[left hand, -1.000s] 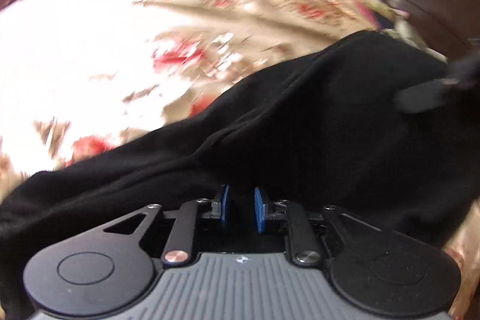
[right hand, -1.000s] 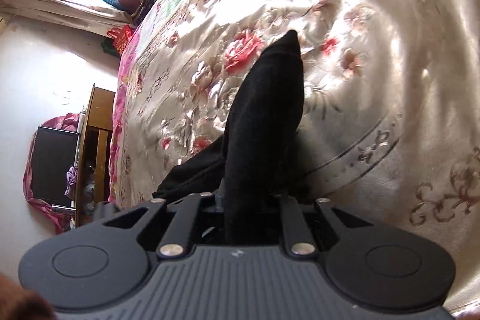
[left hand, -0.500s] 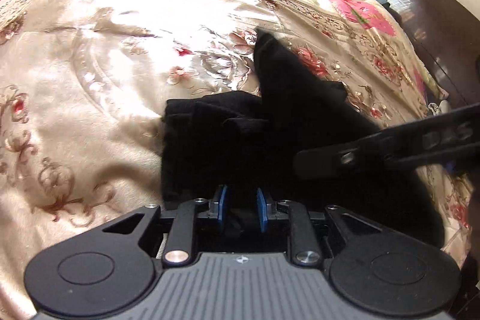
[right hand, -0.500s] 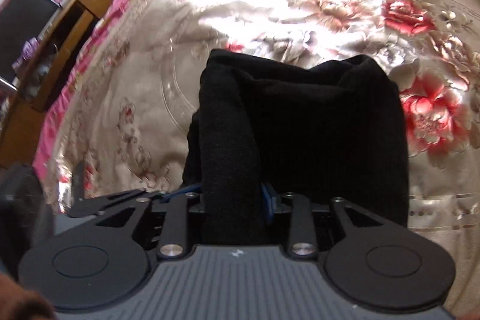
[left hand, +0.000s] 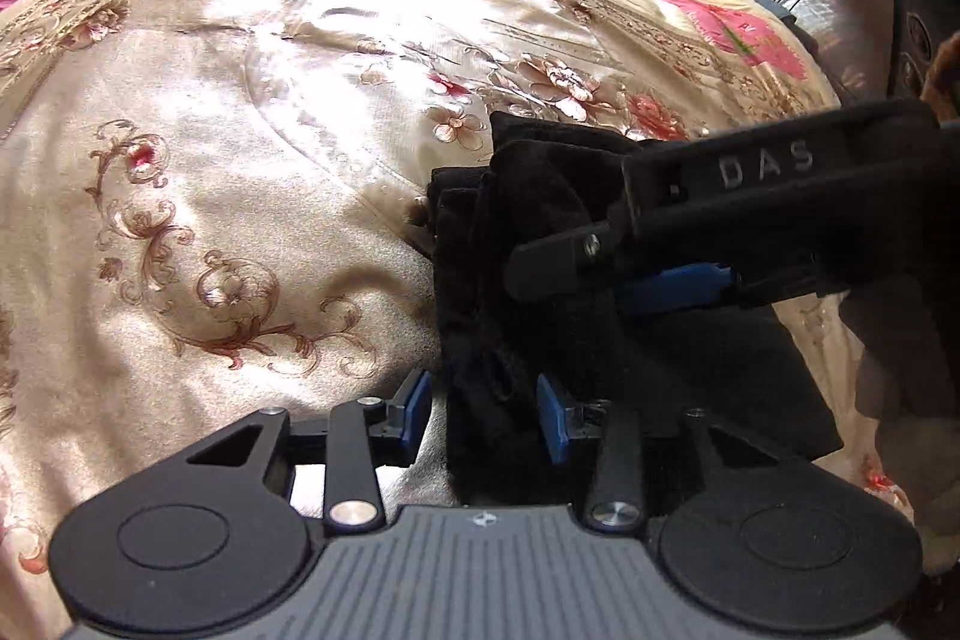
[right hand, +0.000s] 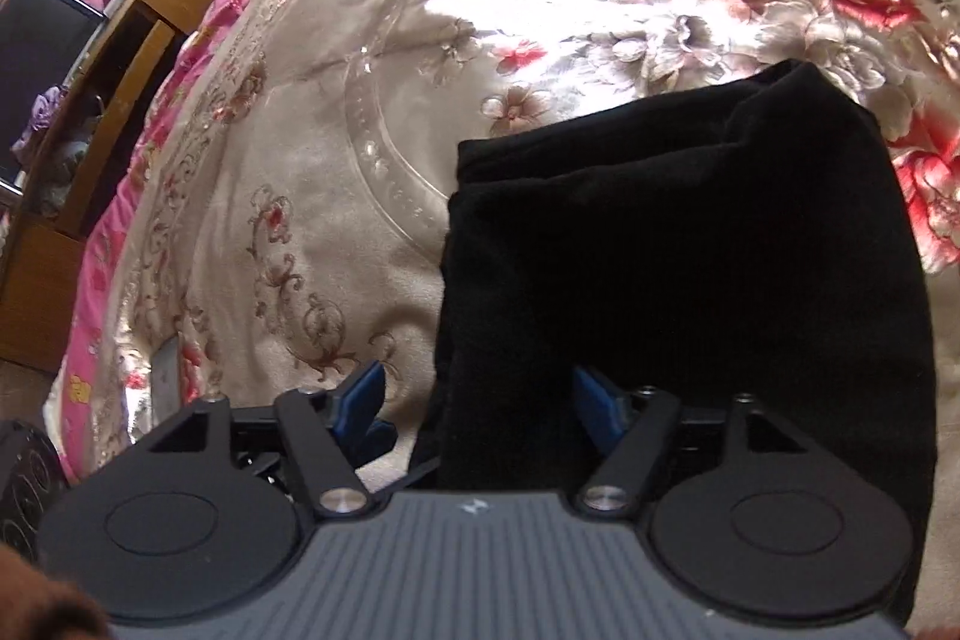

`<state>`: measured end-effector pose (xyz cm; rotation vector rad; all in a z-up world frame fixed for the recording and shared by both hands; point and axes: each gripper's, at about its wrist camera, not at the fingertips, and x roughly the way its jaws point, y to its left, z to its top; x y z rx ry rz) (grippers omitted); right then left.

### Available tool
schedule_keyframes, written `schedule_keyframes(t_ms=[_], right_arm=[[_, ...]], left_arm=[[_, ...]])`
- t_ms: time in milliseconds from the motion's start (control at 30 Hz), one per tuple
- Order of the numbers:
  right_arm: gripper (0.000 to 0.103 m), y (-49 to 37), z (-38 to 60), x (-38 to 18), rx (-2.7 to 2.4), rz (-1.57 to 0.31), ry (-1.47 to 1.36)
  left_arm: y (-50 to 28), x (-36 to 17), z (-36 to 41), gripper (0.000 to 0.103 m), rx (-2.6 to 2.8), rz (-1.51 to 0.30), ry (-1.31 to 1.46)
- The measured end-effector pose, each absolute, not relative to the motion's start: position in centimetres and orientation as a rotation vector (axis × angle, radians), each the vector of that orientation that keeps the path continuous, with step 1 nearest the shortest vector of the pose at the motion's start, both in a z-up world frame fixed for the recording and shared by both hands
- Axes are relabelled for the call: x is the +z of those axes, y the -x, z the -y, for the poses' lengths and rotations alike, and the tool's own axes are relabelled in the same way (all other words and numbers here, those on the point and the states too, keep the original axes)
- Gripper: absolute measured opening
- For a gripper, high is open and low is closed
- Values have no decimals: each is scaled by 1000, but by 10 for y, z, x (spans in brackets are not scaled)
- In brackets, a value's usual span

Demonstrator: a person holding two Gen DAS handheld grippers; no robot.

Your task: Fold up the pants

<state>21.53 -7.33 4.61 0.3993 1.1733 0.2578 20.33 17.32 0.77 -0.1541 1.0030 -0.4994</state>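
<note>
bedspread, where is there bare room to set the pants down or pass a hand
Bare bedspread runs left of the black pants, out to the pink border. Crowded on the pants: the left gripper and right gripper both sit there, jaws apart.

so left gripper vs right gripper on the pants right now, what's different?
Left gripper: narrower gap, with the black pants filling most of it and reaching its right pad. Right gripper: spread wider, with bedspread showing between its left pad and the cloth. Shared: both open, blue pads, each straddling an edge of the folded pants lying on the bedspread.
</note>
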Motion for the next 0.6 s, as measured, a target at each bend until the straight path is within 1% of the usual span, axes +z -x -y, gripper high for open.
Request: schedule_keyframes(t_ms=[33, 67, 133, 167, 267, 333, 400, 467, 533, 567, 600], right_arm=[[72, -216, 75, 50, 298, -1166, -398], [68, -215, 78, 57, 340, -1154, -412], [59, -211, 79, 76, 473, -1115, -437], [54, -208, 76, 86, 510, -1085, -396], [55, -211, 86, 97, 503, -988, -371], [52, -221, 95, 87, 450, -993, -373], [51, -230, 92, 67, 405, -1023, -293], [51, -243, 93, 43, 432, -1092, -331], [51, -248, 97, 42, 446, -1089, -355], [51, -247, 99, 48, 454, -1066, -347], [51, -244, 102, 55, 456, -1046, -337]], left_arm=[[-200, 10, -173, 53, -475, -1007, 143], [-197, 12, -174, 53, -449, -1010, 134], [-189, 23, -174, 53, -395, -983, 112], [-185, 30, -173, 53, -374, -967, 115], [-173, 57, -173, 53, -346, -898, 168], [-167, 70, -167, 53, -355, -852, 171], [-168, 73, -153, 54, -399, -832, 187], [-171, 63, -138, 54, -429, -842, 169], [-179, 39, -121, 55, -405, -907, 101], [-184, 26, -117, 58, -372, -954, 70], [-186, 16, -117, 65, -350, -981, 60]])
